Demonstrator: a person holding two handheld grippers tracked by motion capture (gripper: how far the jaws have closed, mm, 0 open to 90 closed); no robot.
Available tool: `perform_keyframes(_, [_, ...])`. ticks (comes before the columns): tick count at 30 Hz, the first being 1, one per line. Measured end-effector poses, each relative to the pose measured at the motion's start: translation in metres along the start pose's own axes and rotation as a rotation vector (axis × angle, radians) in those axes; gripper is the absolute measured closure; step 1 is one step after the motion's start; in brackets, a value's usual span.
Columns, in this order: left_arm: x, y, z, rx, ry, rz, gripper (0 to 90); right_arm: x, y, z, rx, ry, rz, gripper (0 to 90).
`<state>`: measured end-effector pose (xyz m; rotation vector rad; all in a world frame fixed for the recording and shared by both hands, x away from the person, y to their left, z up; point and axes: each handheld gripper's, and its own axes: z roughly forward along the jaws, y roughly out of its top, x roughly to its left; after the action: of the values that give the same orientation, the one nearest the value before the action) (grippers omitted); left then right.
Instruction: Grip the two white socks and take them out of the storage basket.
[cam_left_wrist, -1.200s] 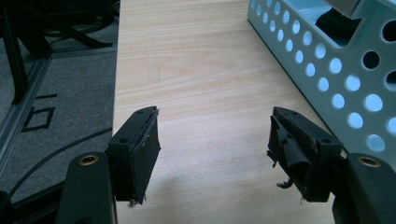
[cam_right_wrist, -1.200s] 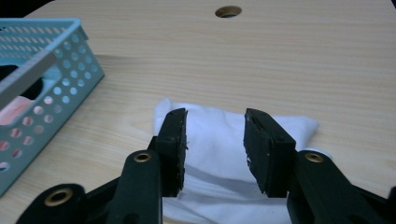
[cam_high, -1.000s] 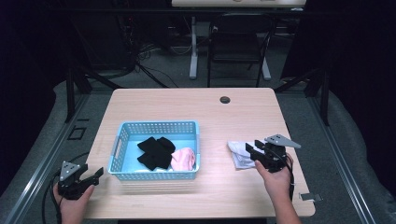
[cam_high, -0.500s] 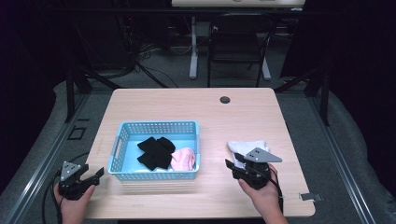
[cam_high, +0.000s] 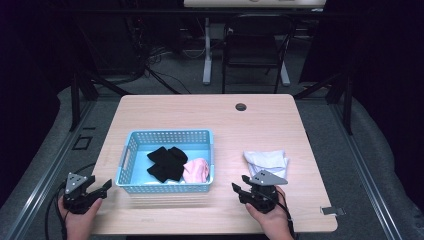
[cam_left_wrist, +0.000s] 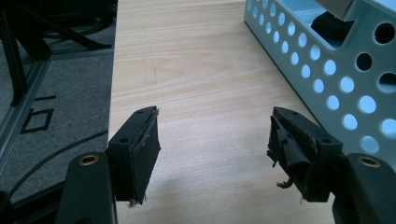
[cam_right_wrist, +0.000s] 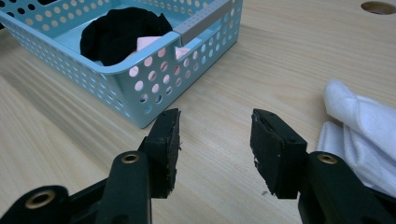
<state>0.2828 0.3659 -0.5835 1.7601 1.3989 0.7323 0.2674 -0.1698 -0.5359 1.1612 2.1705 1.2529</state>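
Sorting cloths into the blue basket (cam_high: 167, 137) looks partly done: a black cloth (cam_high: 166, 163) and a pink cloth (cam_high: 196, 170) lie inside it, while the folded white cloth (cam_high: 266, 161) rests on the tabletop (cam_high: 260, 120) to the basket's right, not yet put in. The right hand-held gripper (cam_high: 239, 190) hangs released and empty near the front edge, just in front of the white cloth, having drawn back from it over the last second. The left hand-held gripper (cam_high: 104, 186), also released and empty, stays at the front left corner beside the basket.
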Motion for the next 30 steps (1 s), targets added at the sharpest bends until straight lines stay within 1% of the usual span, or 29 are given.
perform_keyframes(3, [-0.001, 0.0, 0.0, 0.002, -0.004, 0.012, 33.2, -0.002, -0.005, 0.006, 0.003, -0.001, 0.007, 50.7])
perform_keyframes(4, [-0.002, 0.001, 0.001, 0.0, -0.007, 0.012, 33.2, -0.002, -0.008, 0.009, 0.016, -0.003, 0.004, 50.8])
perform_keyframes(5, [-0.003, 0.001, 0.001, -0.001, -0.012, 0.016, 33.2, -0.003, -0.01, 0.011, 0.045, -0.004, 0.0, 50.8])
perform_keyframes(6, [-0.004, 0.001, 0.002, 0.005, -0.015, 0.019, 33.2, -0.003, -0.012, 0.014, 0.058, 0.0, 0.006, 50.8])
perform_keyframes(9, [-0.005, 0.001, 0.004, 0.012, -0.018, 0.024, 33.2, -0.002, -0.016, 0.019, 0.079, -0.001, -0.013, 50.7])
perform_keyframes(14, [-0.007, 0.001, 0.004, 0.009, -0.024, 0.03, 33.2, 0.002, -0.02, 0.026, 0.084, 0.011, -0.066, 48.5])
perform_keyframes(18, [-0.006, 0.001, 0.005, 0.019, -0.022, 0.033, 33.2, 0.003, -0.021, 0.029, 0.092, 0.019, -0.074, 48.0])
perform_keyframes(20, [-0.006, 0.001, 0.005, 0.019, -0.024, 0.034, 33.2, 0.002, -0.02, 0.029, 0.08, 0.022, -0.073, 48.0])
perform_keyframes(24, [-0.007, 0.001, 0.006, 0.016, -0.028, 0.034, 33.2, 0.0, -0.019, 0.026, 0.074, 0.016, -0.064, 47.9])
perform_keyframes(26, [-0.008, 0.001, 0.006, 0.018, -0.031, 0.033, 33.2, -0.004, -0.019, 0.025, 0.058, 0.008, -0.044, 47.9])
perform_keyframes(28, [-0.01, 0.002, 0.007, 0.019, -0.04, 0.044, 33.2, -0.008, -0.018, 0.022, 0.053, 0.002, -0.021, 47.9])
perform_keyframes(30, [-0.011, 0.002, 0.007, 0.018, -0.044, 0.044, 33.2, -0.012, -0.018, 0.02, 0.049, -0.011, -0.002, 47.9])
